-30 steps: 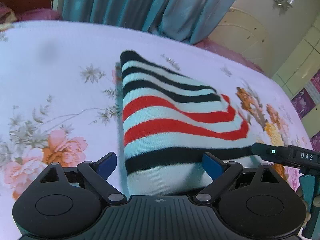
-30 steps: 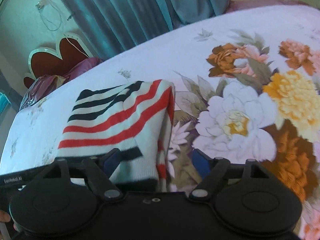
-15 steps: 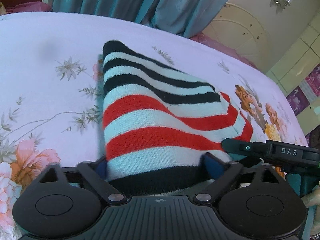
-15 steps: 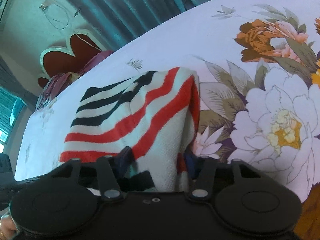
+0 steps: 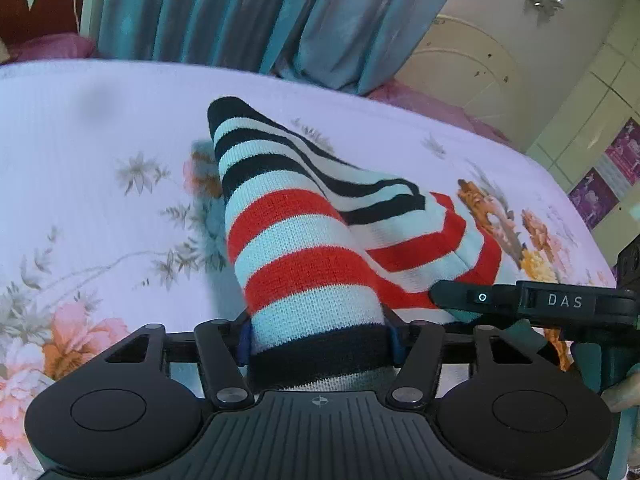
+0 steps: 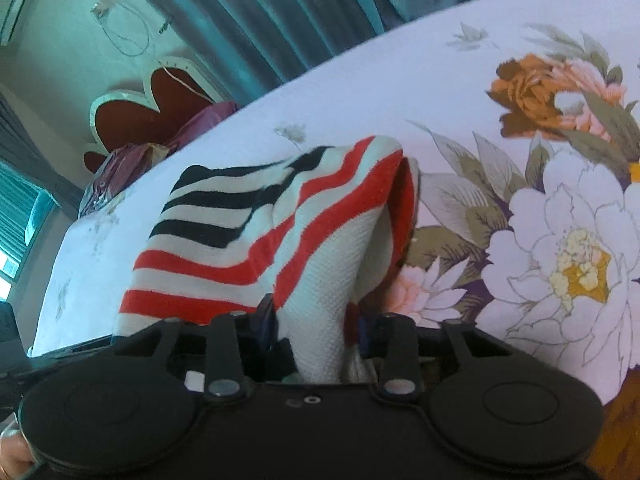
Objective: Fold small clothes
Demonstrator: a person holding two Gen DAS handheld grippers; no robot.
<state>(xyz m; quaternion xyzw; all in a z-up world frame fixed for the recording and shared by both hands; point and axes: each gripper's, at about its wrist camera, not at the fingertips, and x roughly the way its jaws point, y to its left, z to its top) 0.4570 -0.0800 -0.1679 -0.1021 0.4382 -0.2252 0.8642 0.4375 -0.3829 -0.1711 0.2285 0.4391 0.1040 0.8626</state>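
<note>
Knitwear first: we're working on a small striped sweater (image 5: 304, 256) (black, red, pale bands) that's lying on the floral bedsheet (image 5: 100, 152) toward the bed's near edge, roughly mid-width, w/ its far end pointing at the curtain (image 5: 240, 12) side.

We're gripping it at two spots along the near hem, one per side, bc a fold needs both corners carried together or the knit sags and twists.

Left gripper (image 5: 318, 338): we're closing the jaws on the black hem band, the blue pads are sitting against both sides of the bunched cloth, so it's pinching the sweater's left near part. The fabric is rising from the sheet into the jaws like a ridge, probably bc we're squeezing a thick bundle rather than a single layer.

Right gripper (image 6: 316, 328): we're also closing here, w/ the white-and-red edge wedged between the pads. It's pinching the sweater at its right near corner; the cloth is peeling up off the sheet there and showing a red inner layer, so we're likely holding more than one ply.

In the left wrist view the right tool's black body w/ "DAS" lettering (image 5: 564, 301) is sitting just beside the sweater's right edge, which confirms the two grips are near each other, not well apart.

Judgement: we're at the grasp stage of a fold. Next move prob needs a lift and carry toward the far end. Risk: the thick knit is slipping out if the pinch is only catching the top ply.
</note>
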